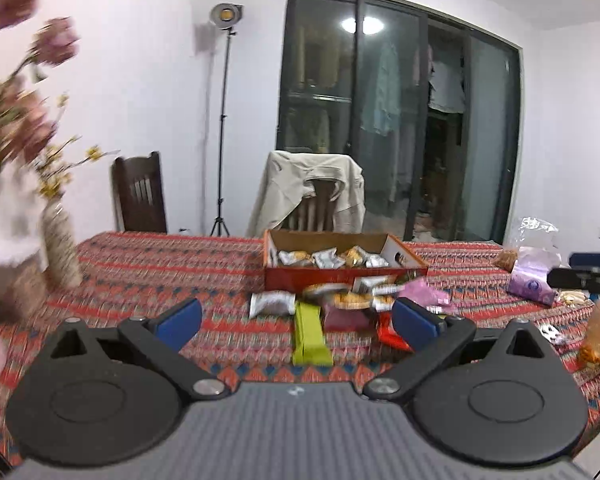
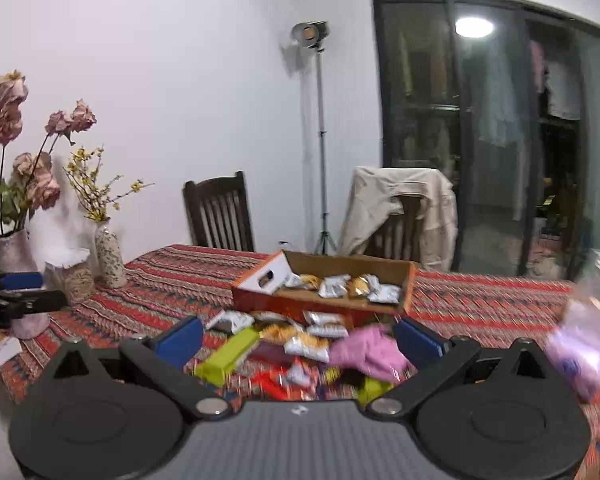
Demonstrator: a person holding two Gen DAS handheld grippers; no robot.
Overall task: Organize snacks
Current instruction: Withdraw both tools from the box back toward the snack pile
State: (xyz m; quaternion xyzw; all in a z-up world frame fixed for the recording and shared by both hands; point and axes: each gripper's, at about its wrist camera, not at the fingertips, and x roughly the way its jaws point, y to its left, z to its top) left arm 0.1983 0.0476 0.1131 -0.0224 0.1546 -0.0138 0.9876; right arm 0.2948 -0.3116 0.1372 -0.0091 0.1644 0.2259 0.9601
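Note:
An open cardboard box holds several silver snack packets on the patterned tablecloth. In front of it lies a loose pile: silver packets, a green bar, a pink pouch and red wrappers. My left gripper is open and empty, hovering above the near side of the pile. My right gripper is open and empty, hovering just over the pile. The right gripper shows at the left view's right edge; the left gripper shows at the right view's left edge.
Vases of dried flowers stand at the table's left end. A purple bag and clear plastic lie at the right. Two chairs, one with a jacket, and a light stand are behind.

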